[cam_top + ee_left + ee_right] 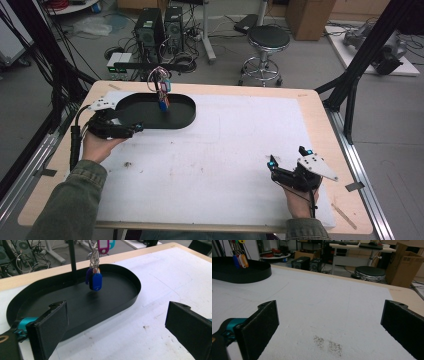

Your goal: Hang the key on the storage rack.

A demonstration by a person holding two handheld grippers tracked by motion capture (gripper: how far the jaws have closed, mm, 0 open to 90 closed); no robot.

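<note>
black oval tray far left: holds stand with hanging key tags, blue foremost | left gripper jaws apart, empty, at tray's near edge | right gripper jaws apart, empty, near right

- The left hand-held gripper, gripped in a person's hand, rests at the near-left rim of a black oval tray on the table.
- Just beyond that hand-held gripper, a bunch of key tags hangs over the tray from a black stand, blue tag lowest.
- The right hand-held gripper sits well apart, near the table's front-right corner, on the white mat, with nothing between its jaws.
- Far beyond both, a round stool and two computer towers stand on the floor.
</note>
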